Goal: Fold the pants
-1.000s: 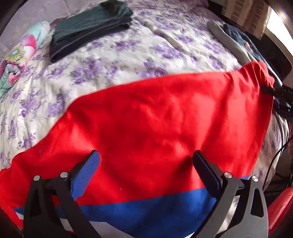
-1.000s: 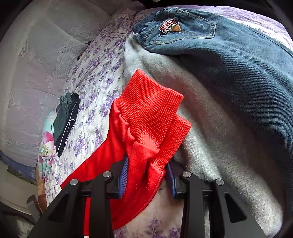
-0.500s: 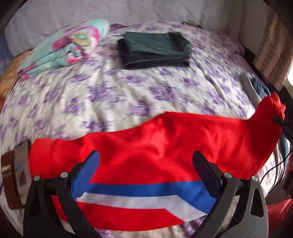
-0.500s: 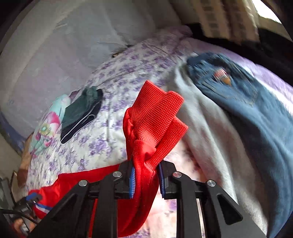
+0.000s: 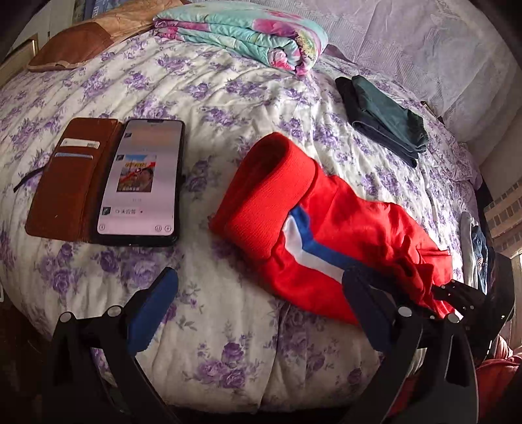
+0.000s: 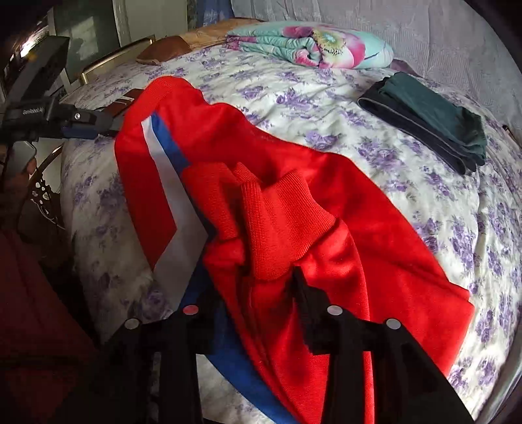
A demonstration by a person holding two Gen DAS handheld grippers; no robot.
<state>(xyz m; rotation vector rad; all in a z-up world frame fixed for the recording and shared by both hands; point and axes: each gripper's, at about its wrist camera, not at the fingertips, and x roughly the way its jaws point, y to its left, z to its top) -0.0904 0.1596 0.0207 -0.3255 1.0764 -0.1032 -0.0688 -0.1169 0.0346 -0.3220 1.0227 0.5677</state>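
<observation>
Red pants [image 5: 332, 238] with a blue and white stripe lie on the flowered bedspread; their ribbed red cuff [image 5: 270, 195] rests flat toward the phone. My left gripper [image 5: 257, 293] is open and empty, low at the bed's front edge, its right finger beside the pants' near edge. My right gripper [image 6: 261, 277] is shut on the other ribbed cuff [image 6: 280, 225] and holds it bunched over the pants [image 6: 375, 228]. The left gripper also shows at far left in the right wrist view [image 6: 84, 127].
A phone in an open brown case [image 5: 107, 182] lies left of the pants. Folded dark green clothes [image 5: 385, 117] and a rolled flowered blanket [image 5: 248, 29] sit farther back. Jeans and a grey garment [image 5: 476, 244] lie at the right edge.
My right gripper has carried its cuff across the bed toward the other end, doubling the pants over. My left gripper has pulled back to the left, off the pants, and the phone has come into view.
</observation>
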